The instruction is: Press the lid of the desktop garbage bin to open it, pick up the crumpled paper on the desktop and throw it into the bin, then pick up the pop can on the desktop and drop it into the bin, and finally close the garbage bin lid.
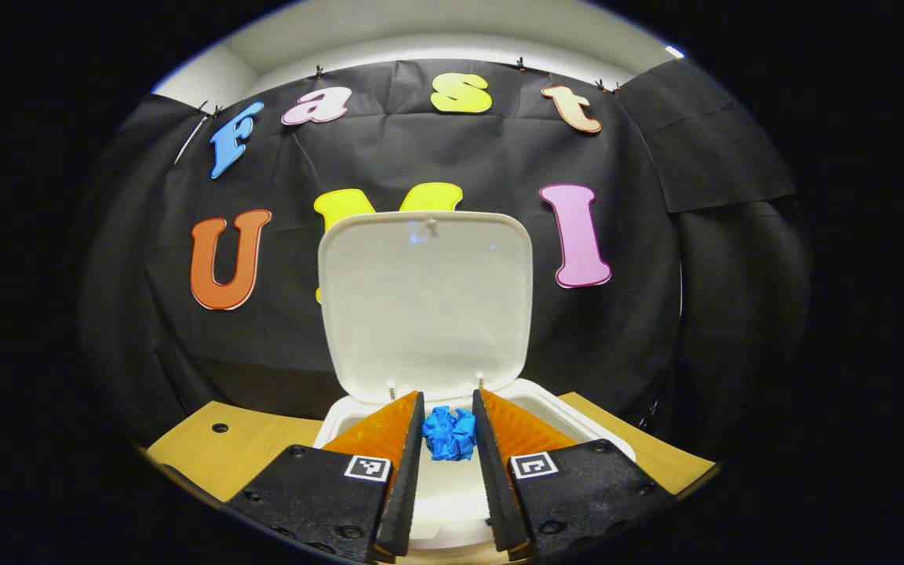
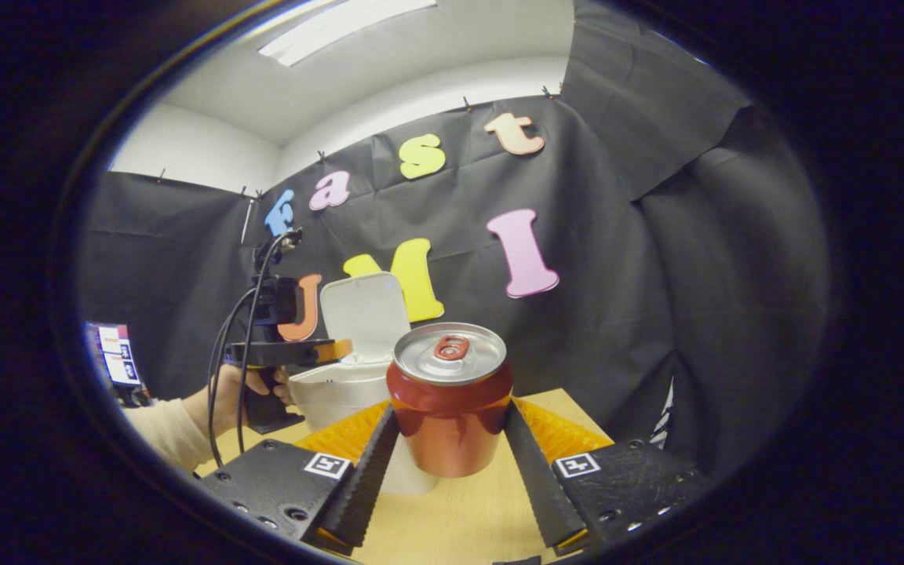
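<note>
The white bin point(image 1: 570, 410) stands on the table with its lid point(image 1: 424, 302) swung up and open. My left gripper point(image 1: 448, 396) hovers over the bin's opening, shut on the blue crumpled paper point(image 1: 450, 435), which sits between both fingertips. In the right gripper view, my right gripper point(image 2: 452, 410) is shut on the red pop can point(image 2: 450, 361), upright and pressed from both sides above the table point(image 2: 460, 518). Beyond the can stands the bin point(image 2: 334, 392) with its raised lid point(image 2: 366, 314), and the left gripper point(image 2: 338, 349) reaches over it.
The wooden table point(image 1: 216, 455) ends close behind the bin at the black cloth wall. A hand point(image 2: 224, 404) with a light sleeve holds the left gripper, cables trailing from it. A small screen point(image 2: 114, 353) sits at the far left.
</note>
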Motion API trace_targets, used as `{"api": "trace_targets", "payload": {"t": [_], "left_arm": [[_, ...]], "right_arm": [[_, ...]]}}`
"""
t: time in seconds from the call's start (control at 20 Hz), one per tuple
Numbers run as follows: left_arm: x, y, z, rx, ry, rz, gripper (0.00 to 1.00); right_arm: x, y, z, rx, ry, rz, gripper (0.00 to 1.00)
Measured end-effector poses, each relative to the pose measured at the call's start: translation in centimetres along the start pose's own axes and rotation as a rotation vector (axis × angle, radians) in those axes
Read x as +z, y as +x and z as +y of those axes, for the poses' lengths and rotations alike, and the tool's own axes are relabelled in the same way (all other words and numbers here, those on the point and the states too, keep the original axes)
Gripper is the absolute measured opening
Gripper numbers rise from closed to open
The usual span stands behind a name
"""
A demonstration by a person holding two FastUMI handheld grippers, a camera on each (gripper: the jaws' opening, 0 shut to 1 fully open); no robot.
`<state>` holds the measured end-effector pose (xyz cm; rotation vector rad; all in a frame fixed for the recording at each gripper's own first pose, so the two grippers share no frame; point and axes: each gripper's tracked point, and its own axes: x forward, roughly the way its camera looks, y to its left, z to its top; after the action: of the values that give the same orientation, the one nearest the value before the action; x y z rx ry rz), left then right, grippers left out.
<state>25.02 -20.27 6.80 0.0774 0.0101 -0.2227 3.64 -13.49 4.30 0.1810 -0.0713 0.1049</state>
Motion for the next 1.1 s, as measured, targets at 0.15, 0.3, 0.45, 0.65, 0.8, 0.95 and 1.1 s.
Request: {"api": "trace_targets", "payload": {"t": [0.15, 0.3, 0.45, 0.65, 0.8, 0.95, 1.1], "left_arm": [[-0.5, 0.1, -2.5, -0.031, -0.004, 0.009, 0.43], [-1.1, -0.6, -5.0, -0.078, 0.015, 0.020, 0.48], [-1.1, -1.7, -6.8, -0.097, 0.051, 0.010, 0.68], [-1.4, -4.2, -7.4, -0.083, 0.055, -0.015, 0.98], [-0.7, -7.1, -7.4, -0.083, 0.060, -0.078, 0.98], [-1.2, -10.9, -7.3, -0.084, 0.042, -0.113, 0.98], [-2.5, -14.6, -6.2, -0.046, 0.060, -0.131, 0.98]], "right_arm": [[0.5, -0.1, -1.2, -0.027, 0.003, -0.020, 0.79], [0.4, -0.1, -1.4, -0.017, 0.033, -0.013, 0.79], [0.3, -0.1, -1.8, -0.026, 0.034, -0.015, 0.79], [0.1, 0.0, -1.8, -0.030, 0.032, -0.015, 0.79], [-0.1, 0.4, -1.7, -0.036, 0.019, -0.012, 0.79], [-0.9, 1.1, -2.4, -0.067, 0.009, -0.002, 0.79], [-1.6, 1.8, -2.6, -0.088, 0.000, 0.018, 0.79]]}}
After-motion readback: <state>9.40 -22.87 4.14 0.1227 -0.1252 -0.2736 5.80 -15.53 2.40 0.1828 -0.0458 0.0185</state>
